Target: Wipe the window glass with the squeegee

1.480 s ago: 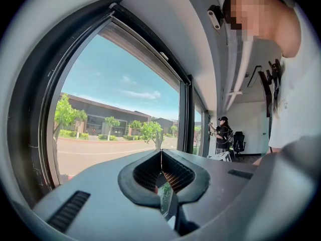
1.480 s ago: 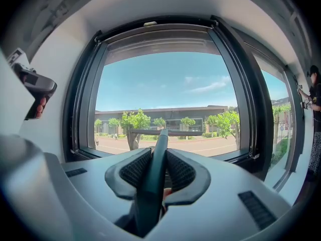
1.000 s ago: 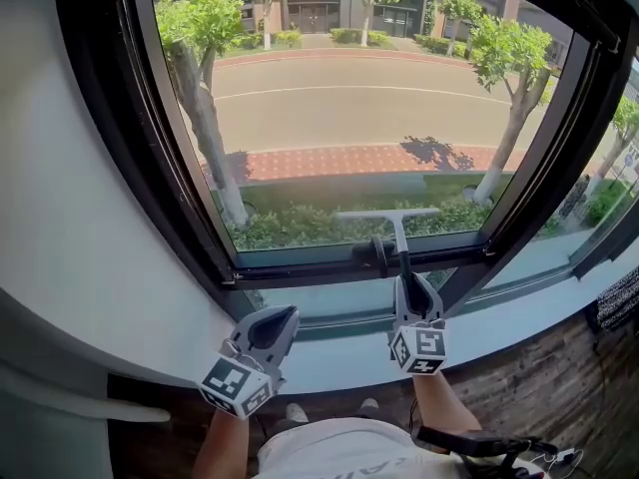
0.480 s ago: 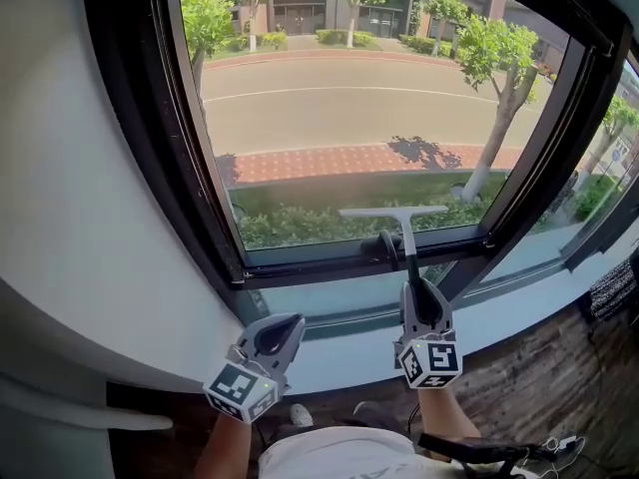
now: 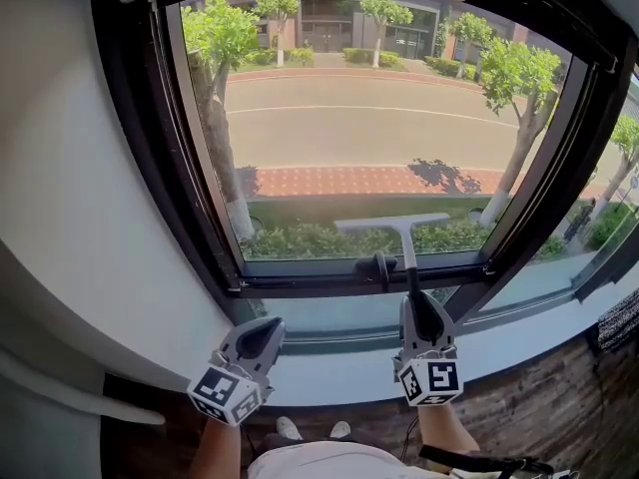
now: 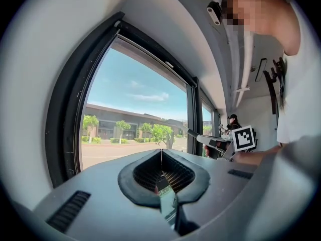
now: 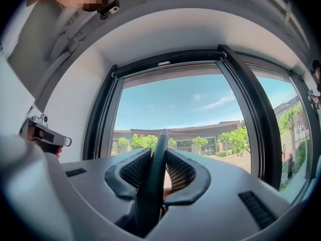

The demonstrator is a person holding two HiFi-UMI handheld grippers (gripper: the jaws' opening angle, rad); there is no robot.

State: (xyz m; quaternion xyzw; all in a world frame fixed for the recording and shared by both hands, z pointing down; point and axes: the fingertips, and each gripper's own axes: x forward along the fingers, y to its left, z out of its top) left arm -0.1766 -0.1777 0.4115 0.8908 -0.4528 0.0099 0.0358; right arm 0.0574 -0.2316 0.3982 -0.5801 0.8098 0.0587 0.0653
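The squeegee has hardly moved over the last second. Its pale blade was low on the window glass then and is still low now, lying level just above the bottom frame rail. What has changed is mostly the head view, which has tipped up to take in more of the upper pane, while my right gripper has sunk a little in the picture. I judge that this stroke is at or near its bottom end, so most of the glass above the blade is still to be covered.

My right jaws are clamped on the dark handle, which runs straight up between them and out past their tips toward the pane. The blade sits well beyond the tips, up the shaft. In the right gripper view the handle fills the gap between the ribbed pads.

My left gripper hangs below the sill, well apart from the tool. Its jaws are closed together with nothing between them.
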